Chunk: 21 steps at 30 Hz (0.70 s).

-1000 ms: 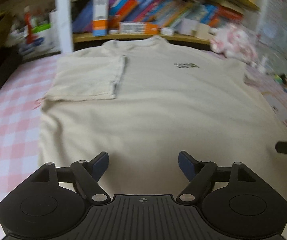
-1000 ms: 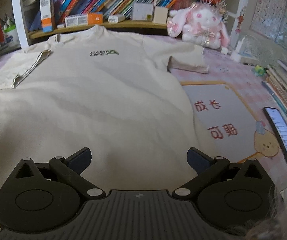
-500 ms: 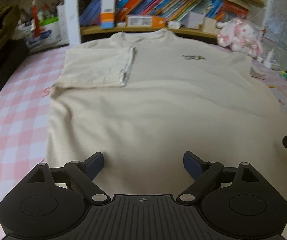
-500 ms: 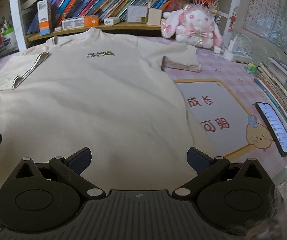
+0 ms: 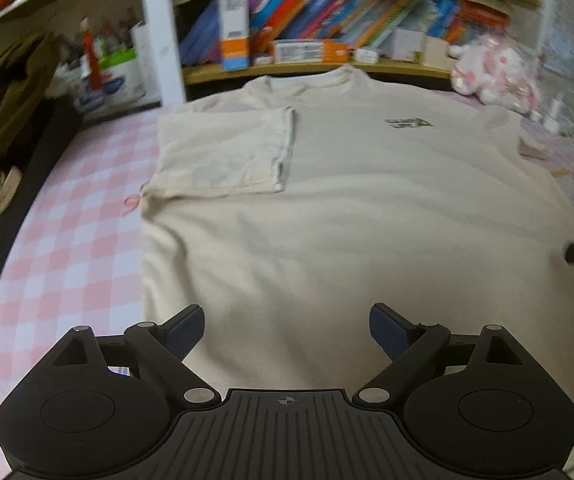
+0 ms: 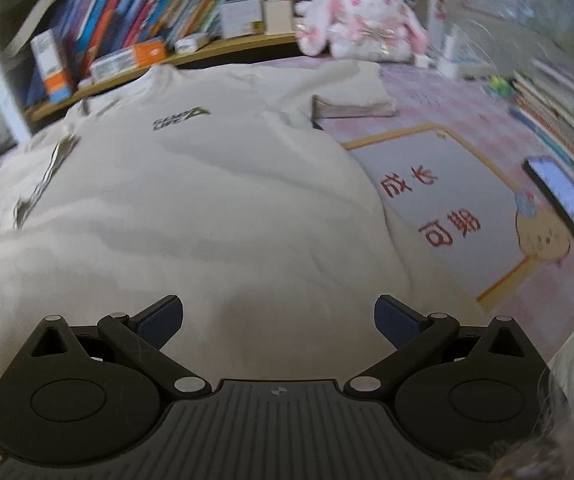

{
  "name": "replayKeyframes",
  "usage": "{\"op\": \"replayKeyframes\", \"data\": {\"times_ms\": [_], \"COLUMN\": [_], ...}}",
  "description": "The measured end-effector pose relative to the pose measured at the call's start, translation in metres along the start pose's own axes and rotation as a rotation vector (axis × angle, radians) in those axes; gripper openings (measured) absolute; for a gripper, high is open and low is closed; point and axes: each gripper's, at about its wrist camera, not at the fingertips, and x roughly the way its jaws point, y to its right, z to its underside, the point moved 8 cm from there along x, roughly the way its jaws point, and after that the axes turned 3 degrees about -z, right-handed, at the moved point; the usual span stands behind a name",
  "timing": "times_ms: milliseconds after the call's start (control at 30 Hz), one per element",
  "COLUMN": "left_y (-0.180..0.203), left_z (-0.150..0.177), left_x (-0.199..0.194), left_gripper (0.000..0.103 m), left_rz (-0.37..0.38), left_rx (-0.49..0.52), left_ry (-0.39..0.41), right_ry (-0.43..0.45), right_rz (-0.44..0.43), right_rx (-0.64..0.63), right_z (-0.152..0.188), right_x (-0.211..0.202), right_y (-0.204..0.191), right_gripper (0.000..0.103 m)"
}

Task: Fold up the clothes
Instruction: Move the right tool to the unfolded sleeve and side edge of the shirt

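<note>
Left wrist view: the cream T-shirt (image 5: 347, 216) lies flat across the middle, one sleeve (image 5: 223, 152) folded in at upper left. The left gripper (image 5: 287, 326) and right gripper (image 6: 279, 320) gape wide at the bottom, holding nothing

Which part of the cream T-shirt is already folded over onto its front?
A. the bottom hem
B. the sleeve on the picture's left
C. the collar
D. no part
B: in the left wrist view the sleeve lies flat over the T-shirt chest, its hem edge showing.
</note>
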Motion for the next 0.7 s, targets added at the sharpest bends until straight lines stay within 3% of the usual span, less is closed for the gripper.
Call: {"op": "replayKeyframes", "data": {"times_ms": [333,700], "left_y": [0.046,0.045], "left_z": [-0.013,-0.012], "left_x": [-0.019,-0.017], "left_gripper": [0.093,0.093], "left_rz": [0.052,0.035], "left_rx": [0.206,0.153], "left_ry": [0.053,0.045], "right_ry": [0.05,0.055], "right_rz": [-0.056,-0.079], "right_rx": [0.096,0.046], "right_z": [-0.011,-0.021], "right_x": [0.001,0.001], "right_y": [0.0,-0.004], "right_gripper": [0.103,0.103]}}
